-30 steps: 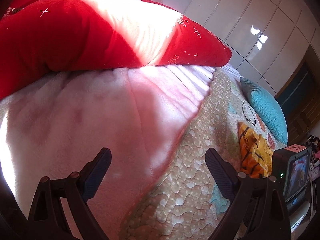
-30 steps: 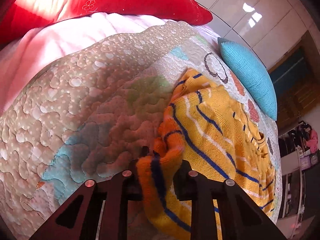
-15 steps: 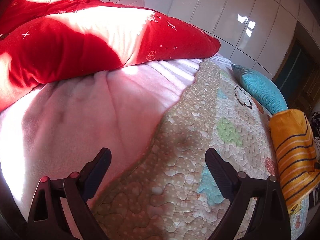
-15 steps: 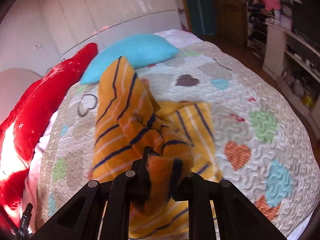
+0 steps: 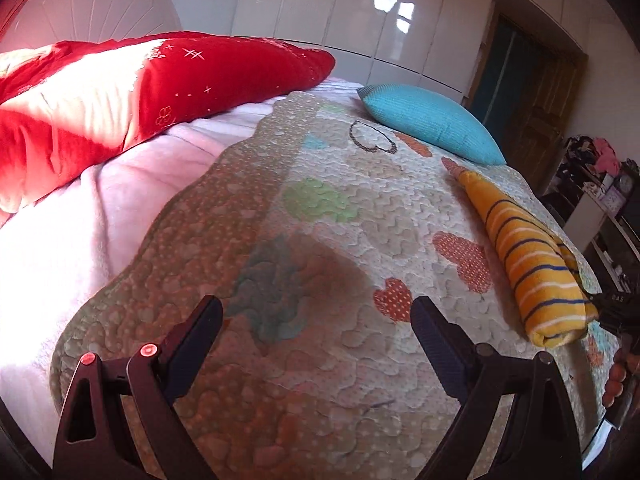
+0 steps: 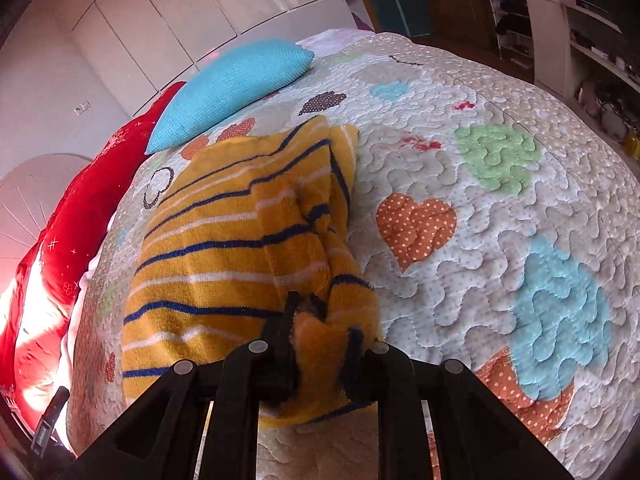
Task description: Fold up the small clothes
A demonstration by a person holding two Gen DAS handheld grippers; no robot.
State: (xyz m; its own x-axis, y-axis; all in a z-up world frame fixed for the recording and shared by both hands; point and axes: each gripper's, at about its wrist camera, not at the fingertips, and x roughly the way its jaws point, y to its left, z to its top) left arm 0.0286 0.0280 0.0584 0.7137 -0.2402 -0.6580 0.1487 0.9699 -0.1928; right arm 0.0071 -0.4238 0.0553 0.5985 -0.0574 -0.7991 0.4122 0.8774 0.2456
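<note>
An orange knit garment (image 6: 232, 240) with blue and white stripes lies folded over on the quilted bedspread (image 6: 500, 184). My right gripper (image 6: 320, 320) is shut on a bunched edge of it at the near end. In the left wrist view the same garment (image 5: 532, 264) shows as a long folded roll at the right, with the right gripper's dark body and a hand just past its near end. My left gripper (image 5: 316, 320) hangs open over bare quilt, well left of the garment, nothing between its fingers.
A turquoise cushion (image 5: 432, 120) lies at the far side of the bed, a red duvet (image 5: 120, 92) along the left over a pink blanket (image 5: 80, 220). White wardrobe doors (image 5: 360, 20) stand behind. Shelves with clutter (image 6: 580, 20) stand at the right.
The right gripper swung the garment's edge over, so the garment now lies doubled. The left gripper, open throughout, moved right from the pink blanket to over the quilt.
</note>
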